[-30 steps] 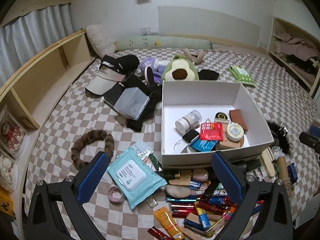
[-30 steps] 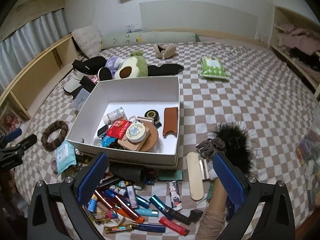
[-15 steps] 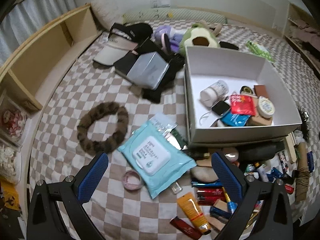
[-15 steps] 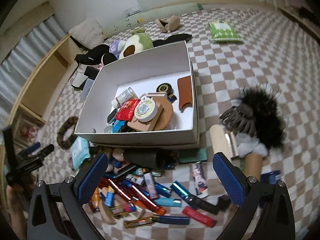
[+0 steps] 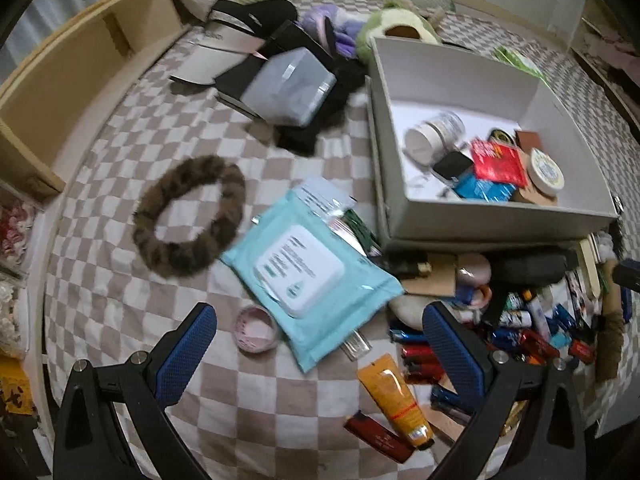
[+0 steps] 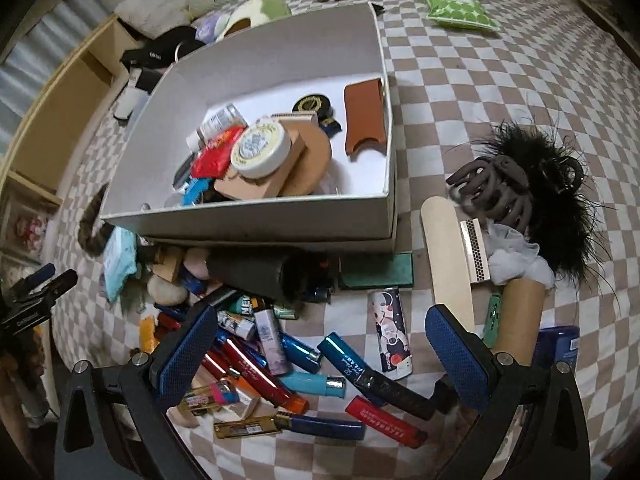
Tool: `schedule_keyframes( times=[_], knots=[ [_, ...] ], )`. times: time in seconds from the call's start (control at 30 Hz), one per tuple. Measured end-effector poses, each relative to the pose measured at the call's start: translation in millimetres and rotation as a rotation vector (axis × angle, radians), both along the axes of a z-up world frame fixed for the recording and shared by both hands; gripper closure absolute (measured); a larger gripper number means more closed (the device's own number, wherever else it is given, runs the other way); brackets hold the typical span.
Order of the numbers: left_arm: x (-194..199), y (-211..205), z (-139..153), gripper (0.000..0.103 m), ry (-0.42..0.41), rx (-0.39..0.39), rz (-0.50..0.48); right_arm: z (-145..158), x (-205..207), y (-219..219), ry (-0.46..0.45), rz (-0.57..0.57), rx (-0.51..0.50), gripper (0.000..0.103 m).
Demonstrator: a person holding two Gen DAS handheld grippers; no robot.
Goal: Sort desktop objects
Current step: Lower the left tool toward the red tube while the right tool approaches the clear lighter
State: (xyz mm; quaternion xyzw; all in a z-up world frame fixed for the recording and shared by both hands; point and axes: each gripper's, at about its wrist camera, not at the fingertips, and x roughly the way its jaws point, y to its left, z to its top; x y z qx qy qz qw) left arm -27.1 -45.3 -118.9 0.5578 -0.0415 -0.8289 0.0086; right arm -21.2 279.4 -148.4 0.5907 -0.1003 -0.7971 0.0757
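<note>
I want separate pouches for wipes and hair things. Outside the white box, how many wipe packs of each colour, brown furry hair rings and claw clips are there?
Light blue wipes pack: 1
Green wipes pack: 1
Brown furry hair ring: 1
Brown claw clip: 1
Total: 4

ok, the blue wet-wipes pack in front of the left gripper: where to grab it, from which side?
Take the wet-wipes pack by its near crimped corner, coming in low from the camera side with the left gripper. It lies flat and is too wide to span; that thin edge is free, while the far end sits among packets against the white box.
</note>
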Motion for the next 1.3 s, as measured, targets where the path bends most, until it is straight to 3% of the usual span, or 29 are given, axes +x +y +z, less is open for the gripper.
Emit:
schedule_keyframes(
  times=[0.13,0.43,0.57,0.73,1.0,1.3],
  knots=[
    [2.0,13.3,-13.2,0.0,-0.055,0.016,-0.056,-8.6,5.1,-13.5,-0.028,0.063,0.015,0.002],
    [17.5,30.6,-28.4,0.0,-0.115,-0.007,-0.157,-28.8,32.7,-54.9,-0.074,0.226,0.052,0.019],
    [21.6,27.5,-29.7,0.0,-0.126,-0.005,-0.157,-39.7,44.9,-77.9,-0.107,0.284,0.028,0.019],
    [29.1,25.4,-36.0,0.0,-0.148,-0.021,-0.186,-44.9,56.1,-116.5,-0.087,0.426,0.077,0.019],
    [52.9,25.8,-45.7,0.0,-0.116,-0.038,-0.362,-61.1,63.5,-144.8,-0.123,0.519,0.127,0.019],
    [80.4,37.8,-74.9,0.0,-0.193,-0.092,-0.538,-64.2,63.9,-149.9,-0.14,0.551,0.125,0.019]
  ],
)
